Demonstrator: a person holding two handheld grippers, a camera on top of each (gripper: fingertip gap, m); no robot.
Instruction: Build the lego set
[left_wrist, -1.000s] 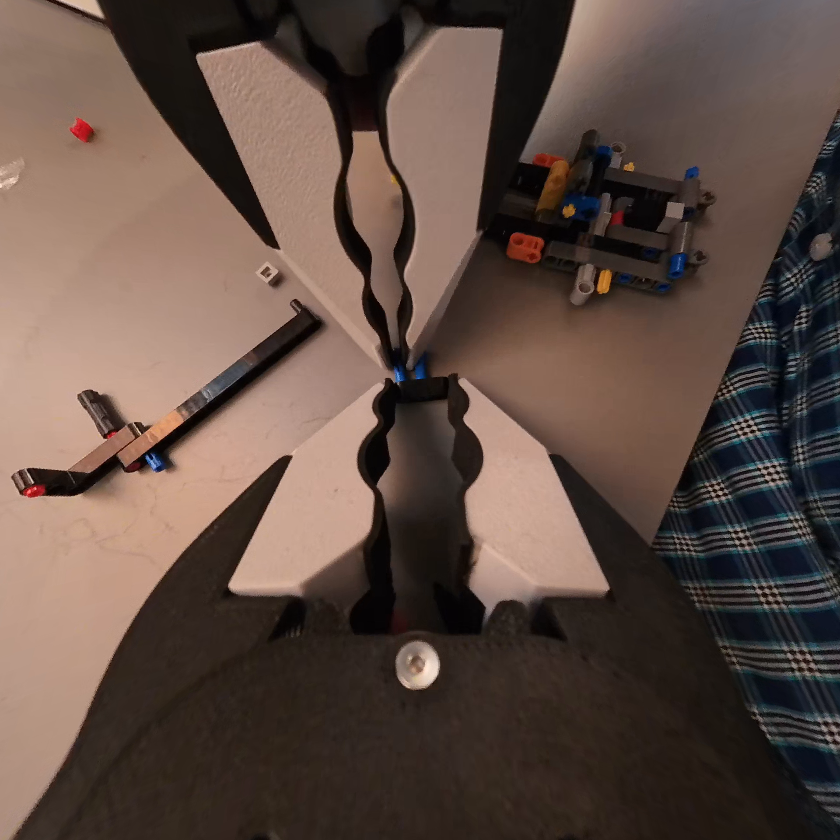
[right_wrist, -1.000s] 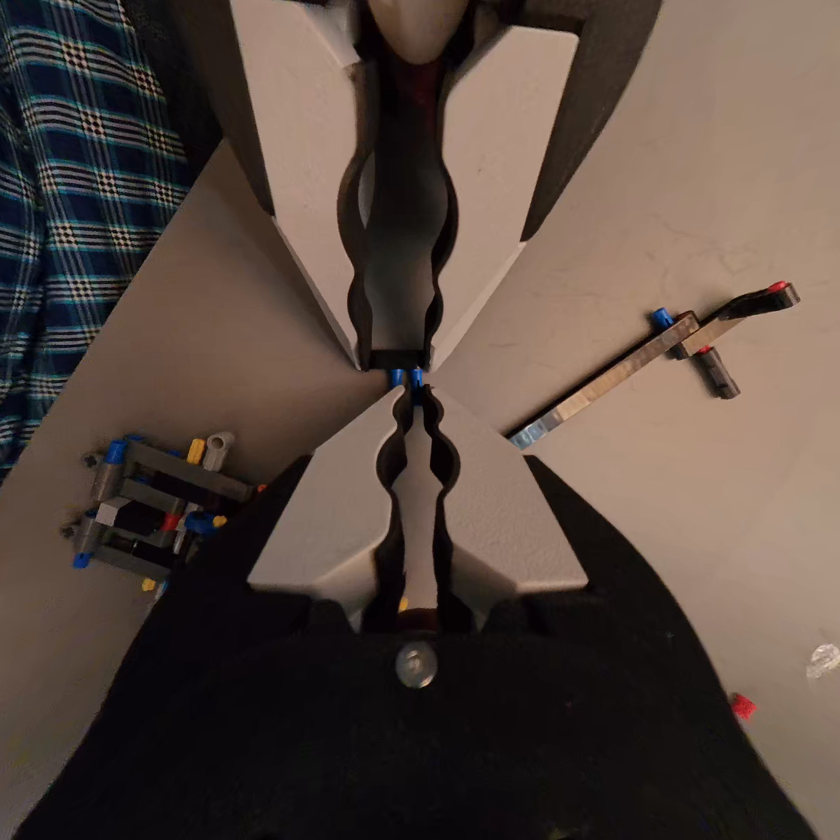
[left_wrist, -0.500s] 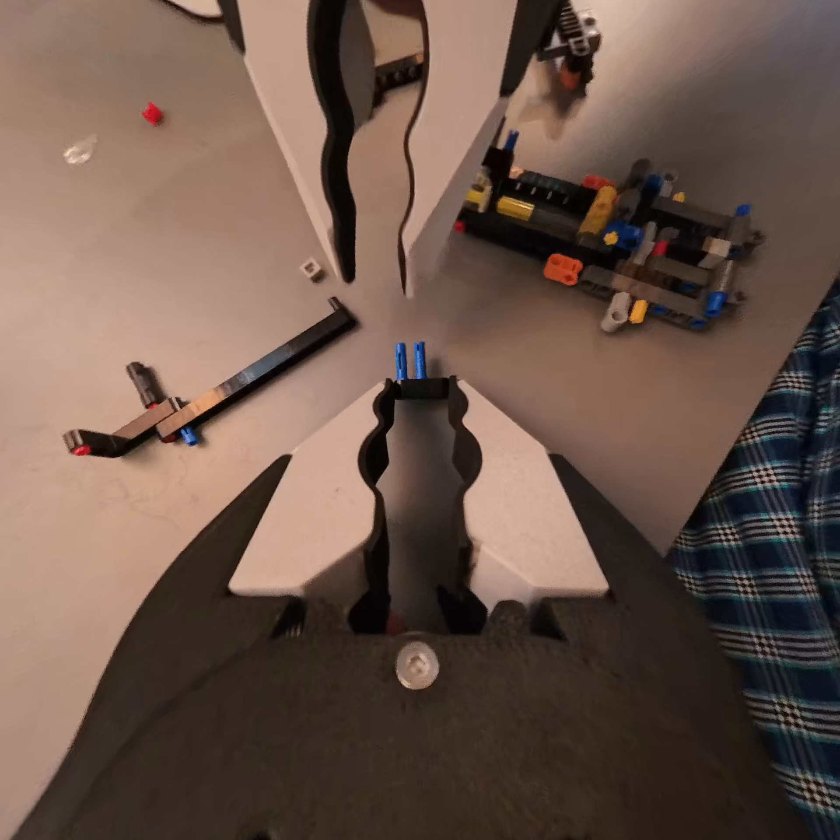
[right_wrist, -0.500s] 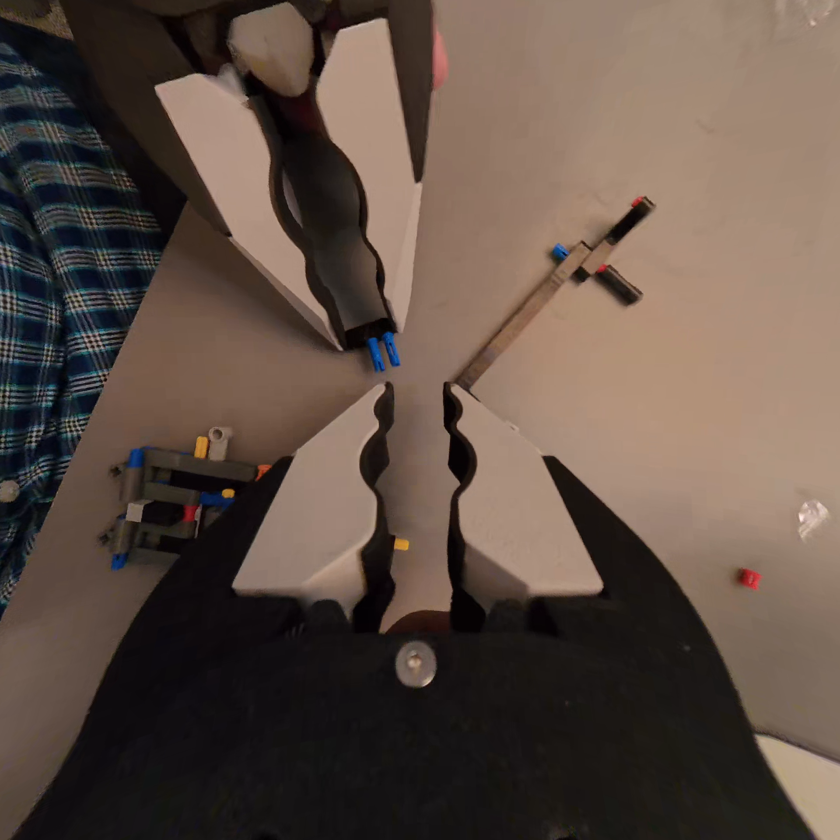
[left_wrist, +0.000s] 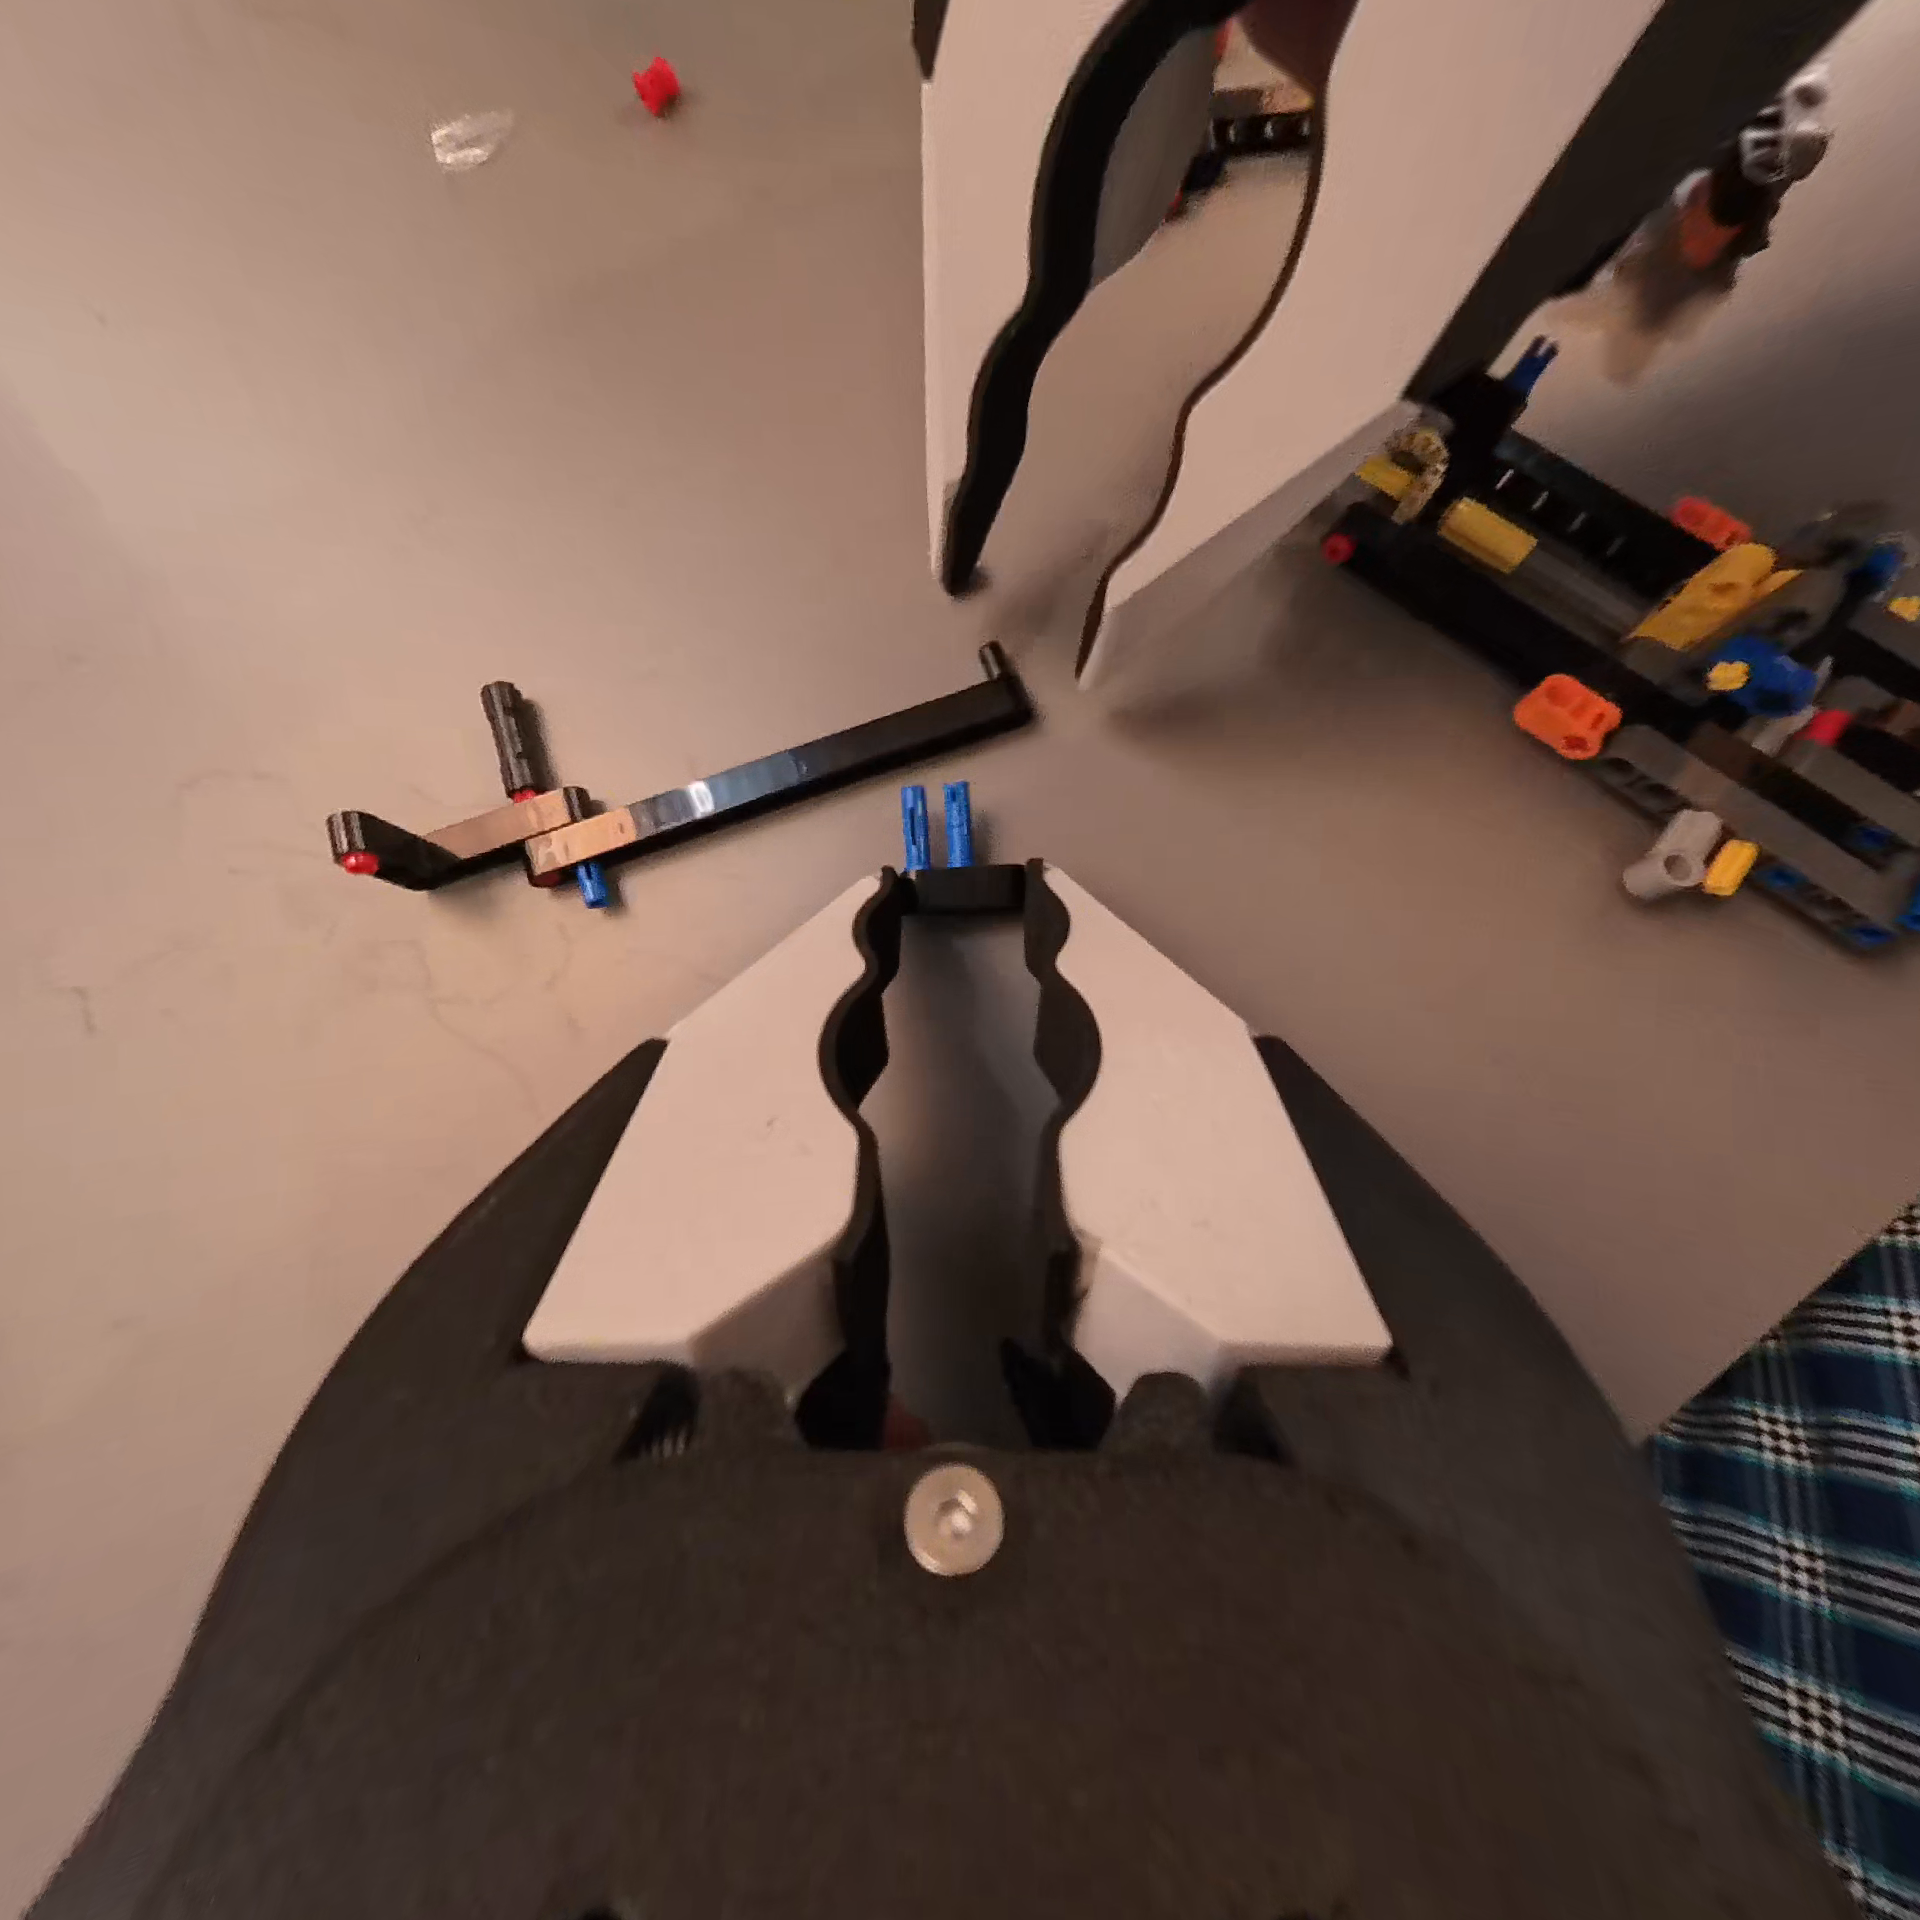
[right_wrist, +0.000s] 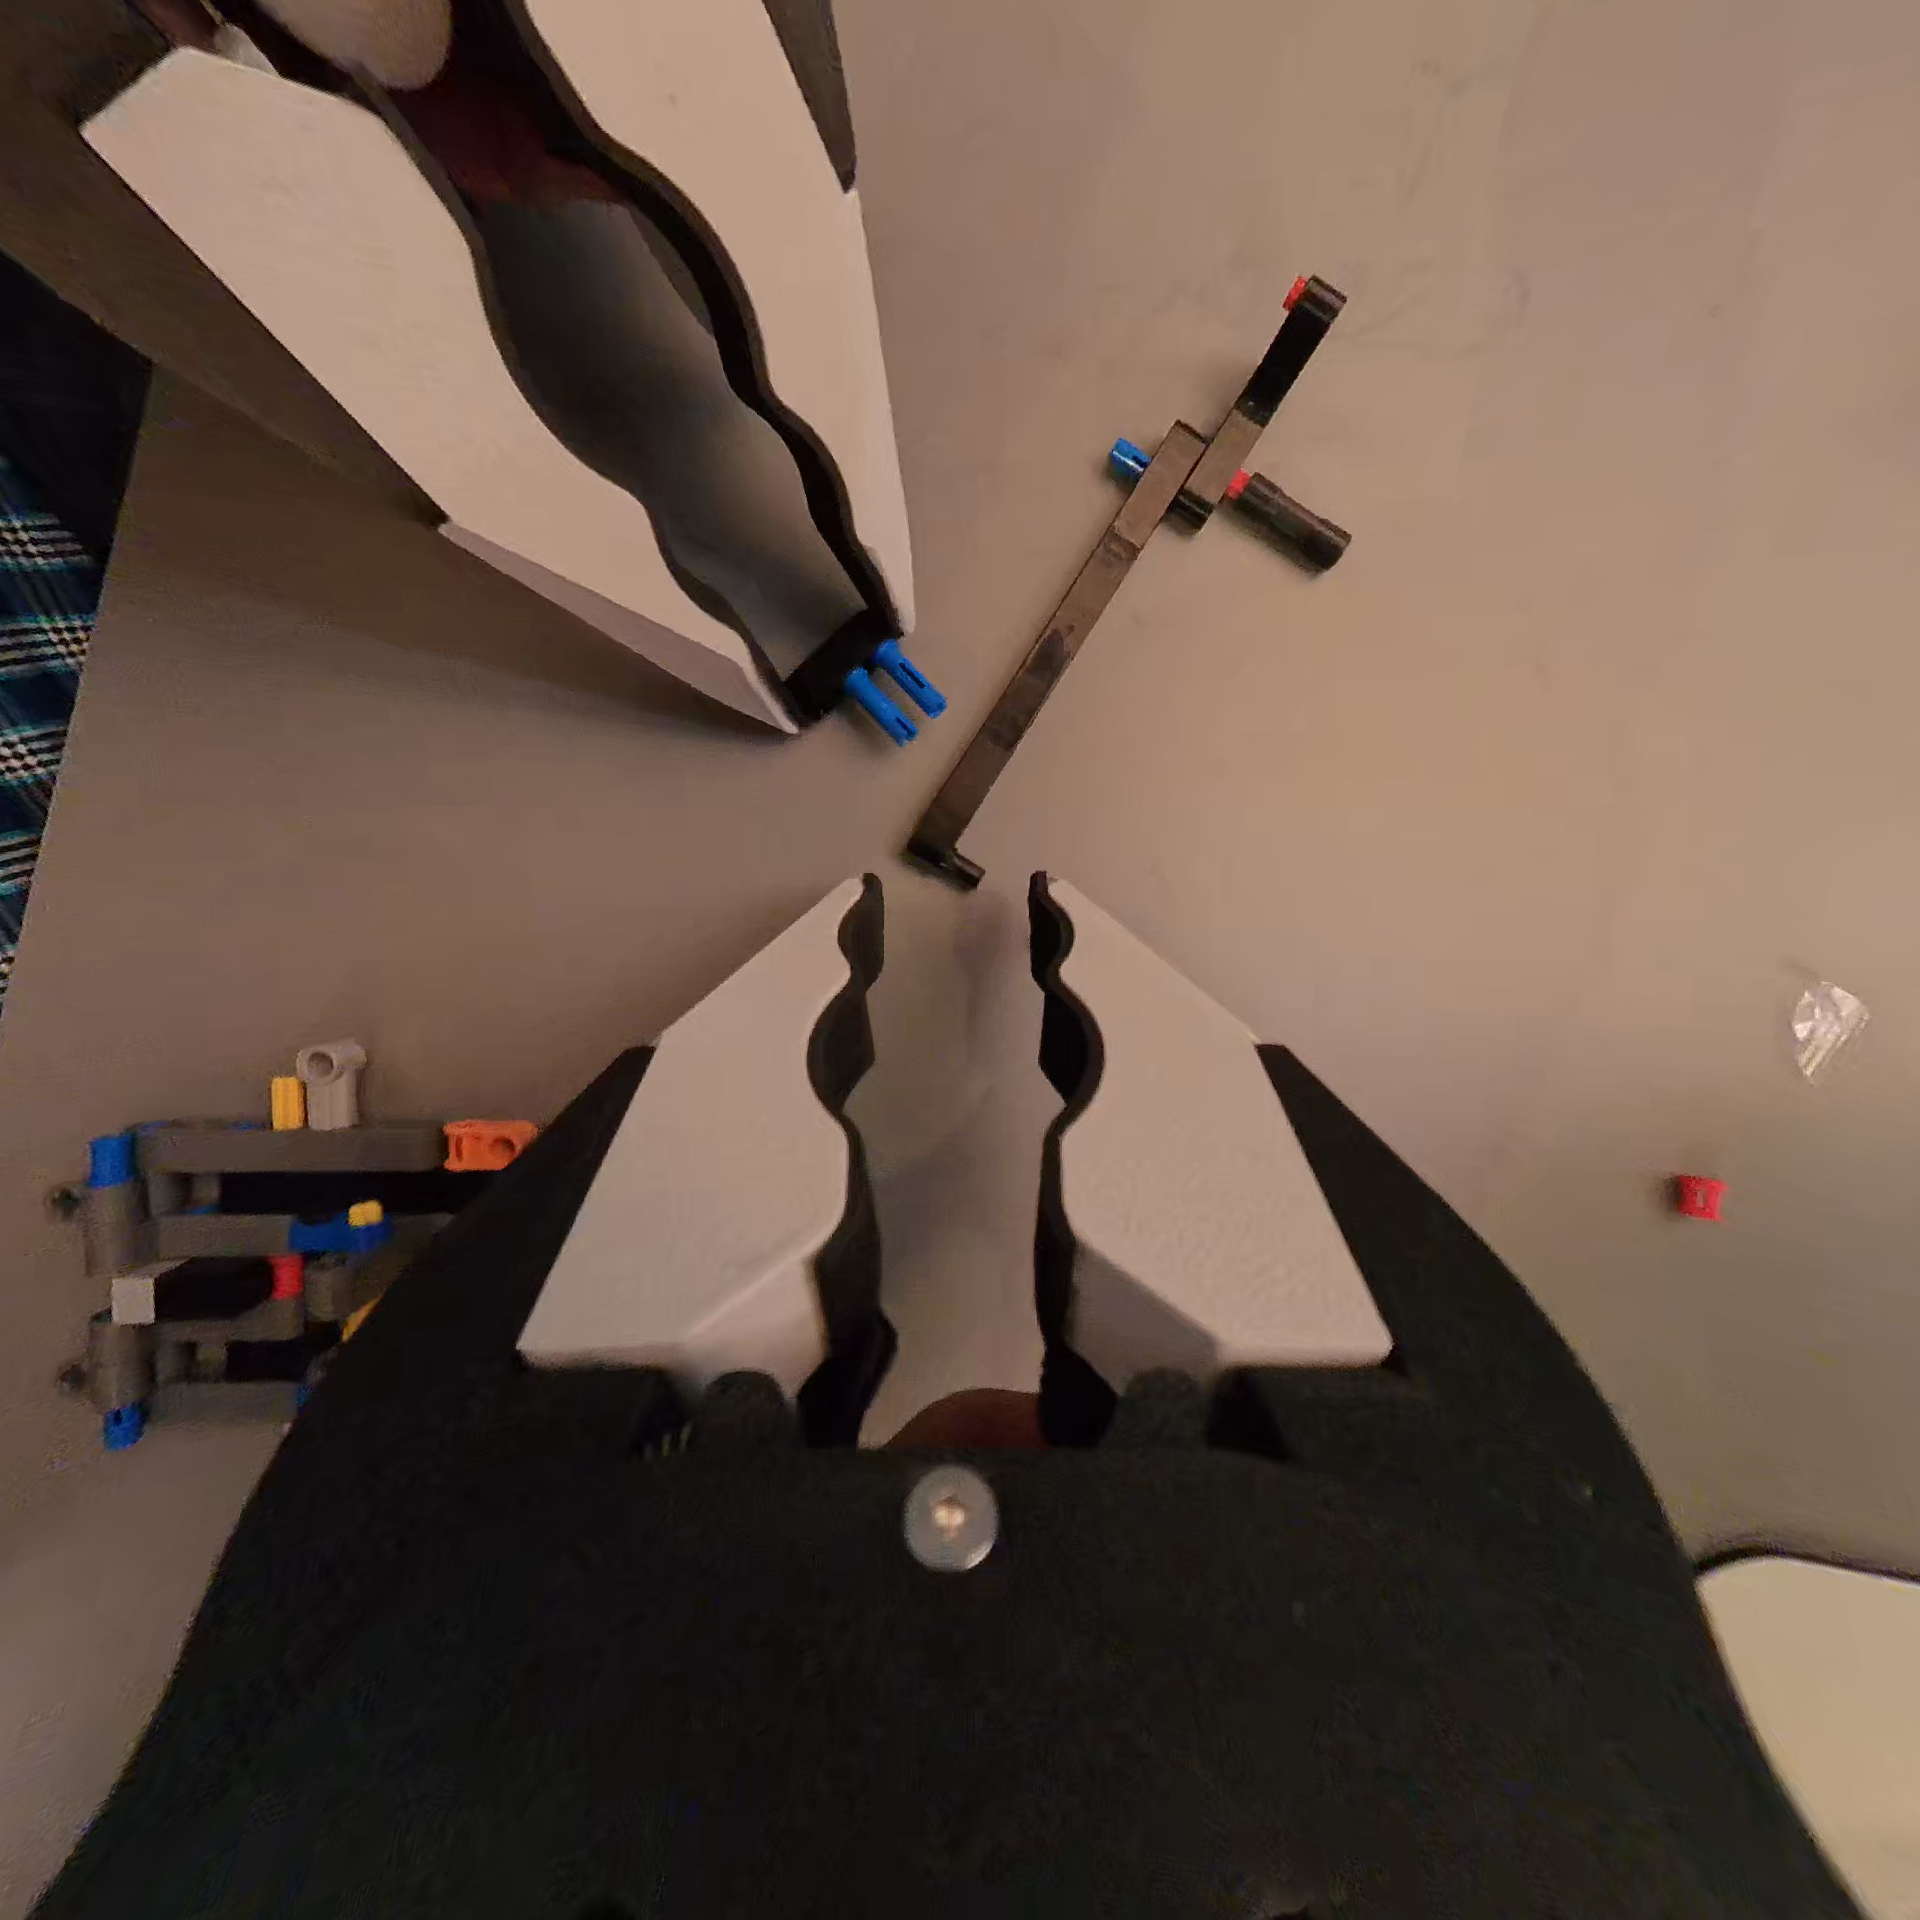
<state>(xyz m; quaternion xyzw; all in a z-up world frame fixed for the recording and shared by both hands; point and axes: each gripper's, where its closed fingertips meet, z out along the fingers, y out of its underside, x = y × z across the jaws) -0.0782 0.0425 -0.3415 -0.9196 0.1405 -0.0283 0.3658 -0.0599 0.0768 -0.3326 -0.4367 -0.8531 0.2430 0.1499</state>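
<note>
My left gripper (left_wrist: 961, 881) is shut on a small black piece (left_wrist: 961, 891) with two blue pins (left_wrist: 935, 826) sticking out forward; it also shows in the right wrist view (right_wrist: 831, 665), held above the table. My right gripper (right_wrist: 956, 894) is open and empty. Its tips are just short of the pin end of a long black beam assembly (right_wrist: 1091, 623) lying on the table. That beam (left_wrist: 810, 764) carries red and blue pins and a short black connector. The partly built chassis (left_wrist: 1662, 665) lies at the right, and it shows at the left in the right wrist view (right_wrist: 239, 1226).
A small red piece (right_wrist: 1699, 1195) and a clear piece (right_wrist: 1827, 1023) lie loose on the grey table. A white object (right_wrist: 1829, 1662) sits at the near right edge. A person's plaid sleeve (left_wrist: 1818, 1507) is beside the table edge. There is about 5 cm between the tips of the two grippers.
My right gripper let go of the blue pins, opened and drew back, then swung toward the near end of the black beam. The left gripper kept the black piece with both pins.
</note>
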